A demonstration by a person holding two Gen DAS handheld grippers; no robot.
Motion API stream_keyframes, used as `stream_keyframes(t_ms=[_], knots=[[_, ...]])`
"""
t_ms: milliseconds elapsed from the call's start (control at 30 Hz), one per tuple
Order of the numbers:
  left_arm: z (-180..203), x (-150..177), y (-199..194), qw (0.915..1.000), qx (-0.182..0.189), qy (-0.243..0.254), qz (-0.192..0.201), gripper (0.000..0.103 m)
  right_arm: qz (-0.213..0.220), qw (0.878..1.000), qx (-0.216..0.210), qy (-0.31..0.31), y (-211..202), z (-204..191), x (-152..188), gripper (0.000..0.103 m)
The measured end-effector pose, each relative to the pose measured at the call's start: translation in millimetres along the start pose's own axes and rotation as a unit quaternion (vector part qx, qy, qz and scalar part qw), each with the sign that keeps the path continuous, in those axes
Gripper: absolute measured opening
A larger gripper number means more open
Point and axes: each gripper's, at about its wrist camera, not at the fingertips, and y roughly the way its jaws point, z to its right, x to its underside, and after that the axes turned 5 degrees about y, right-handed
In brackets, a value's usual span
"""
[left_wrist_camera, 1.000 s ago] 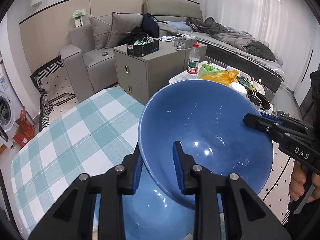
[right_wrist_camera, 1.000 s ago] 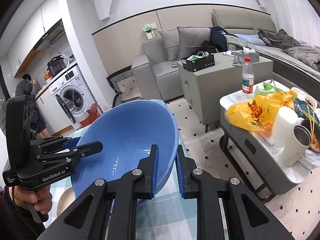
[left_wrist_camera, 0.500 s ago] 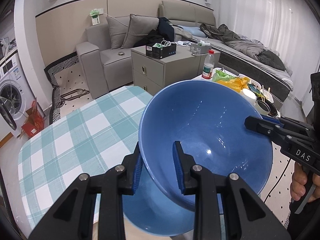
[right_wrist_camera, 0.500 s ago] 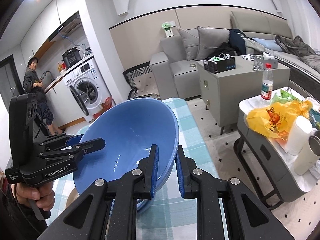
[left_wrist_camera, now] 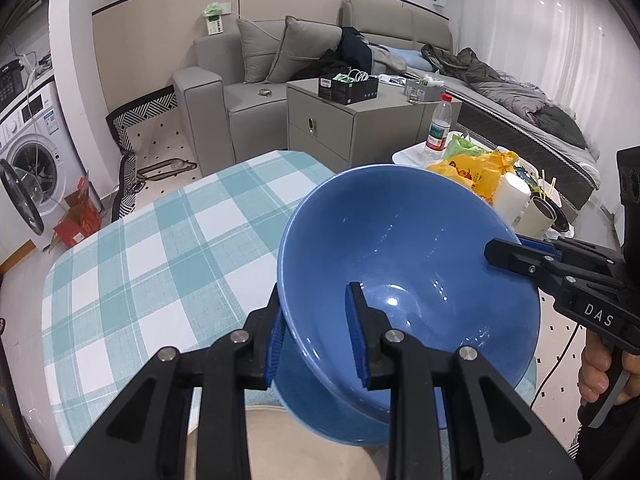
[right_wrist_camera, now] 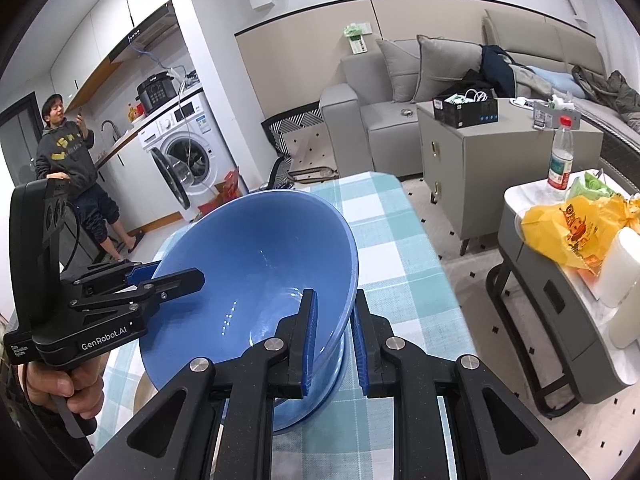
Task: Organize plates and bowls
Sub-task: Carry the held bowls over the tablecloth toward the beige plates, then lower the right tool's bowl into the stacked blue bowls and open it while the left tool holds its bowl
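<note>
The bench (left_wrist_camera: 132, 264), covered in a teal-and-white check cloth, takes up more of both wrist views than it did a second ago: its far edge and the washing machine (right_wrist_camera: 188, 160) beyond it have swung into sight, so both hands have travelled across the room and dipped slightly while carrying their load. That load is the blue bowl (left_wrist_camera: 404, 264), held clear above the cloth and tipped so its opening faces away from the person; its place between the two tools looks the same as before. Under it, at the bottom of the left wrist view, a pale cream dish (left_wrist_camera: 276, 444) has come into sight which was not there a second ago, when only blue showed below the raised bowl. I judge the bowl is being carried toward that dish, or to a spot beside it, so the carrying step is well along and the setting-down is still to come. The left gripper (left_wrist_camera: 316, 332) is narrowed onto the bowl's near rim, one pad inside the wall and one outside. The right gripper (right_wrist_camera: 334, 340) pinches the opposite rim the same way, its blue pads close together with the wall between them. Neither grip has altered over the second.
</note>
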Motion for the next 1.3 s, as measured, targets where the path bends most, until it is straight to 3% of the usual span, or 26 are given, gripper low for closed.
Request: stream_keyframes(t_ms=[700, 1300], knots=[[-14.6, 33.8, 19.6, 0.9992, -0.011, -0.027, -0.027, 0.027, -0.045, 0.999, 0.006, -0.018, 40.4, -8.1, 21.7, 0.017], [-6.0, 41.2, 40.1, 0.9983, -0.030, -0.012, -0.049, 0.027, -0.061, 0.997, 0.036, -0.039, 55.1, -5.6, 31.9, 0.017]])
